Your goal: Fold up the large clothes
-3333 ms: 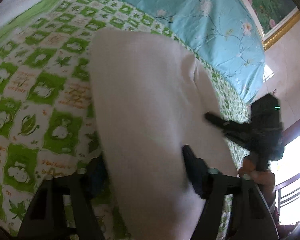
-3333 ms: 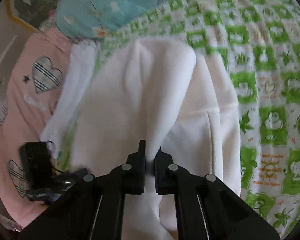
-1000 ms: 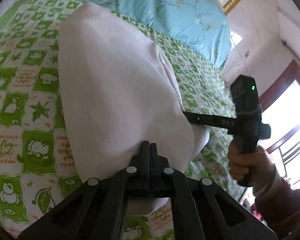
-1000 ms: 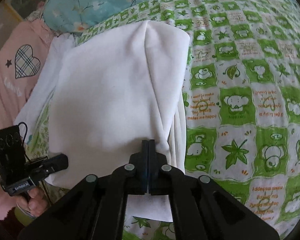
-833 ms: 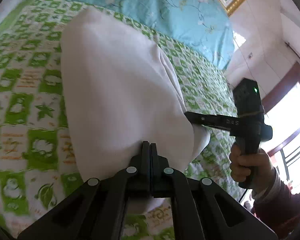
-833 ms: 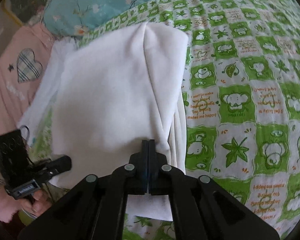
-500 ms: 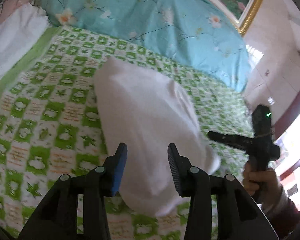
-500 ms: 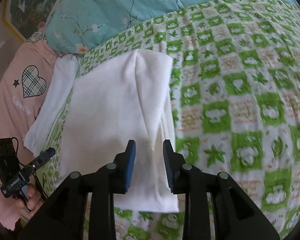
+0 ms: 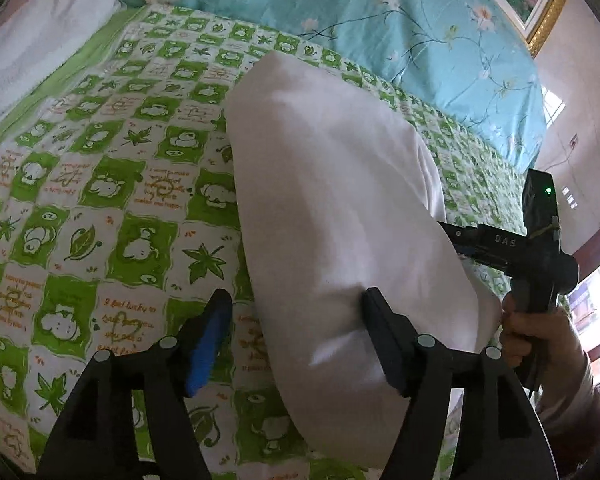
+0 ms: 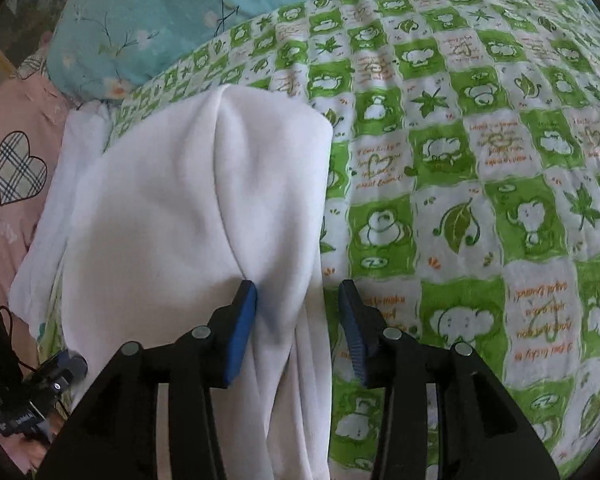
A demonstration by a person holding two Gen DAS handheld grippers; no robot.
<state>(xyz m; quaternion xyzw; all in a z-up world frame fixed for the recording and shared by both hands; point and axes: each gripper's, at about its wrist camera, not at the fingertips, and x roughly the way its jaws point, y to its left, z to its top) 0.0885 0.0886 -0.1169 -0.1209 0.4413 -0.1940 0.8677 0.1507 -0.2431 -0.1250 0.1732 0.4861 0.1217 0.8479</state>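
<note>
- Left wrist view: your left gripper (image 9: 296, 336) has its fingers spread wide, grasping nothing; the folded white fleece garment (image 9: 340, 216) lies between and ahead of them.
- The garment rests on the green-and-white checked bedsheet (image 9: 100, 184), below the turquoise floral pillow (image 9: 380, 16).
- Right wrist view: your right gripper (image 10: 298, 332) is released too, its left pad touching the garment's (image 10: 188, 216) near edge.
- A pink heart-patterned cloth (image 10: 16, 168) lies left of it.

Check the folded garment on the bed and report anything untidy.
The white garment is folded, but on its right side loose layers stick out from under the top panel near the open right gripper, so that edge is uneven. A ridge runs down the top.
</note>
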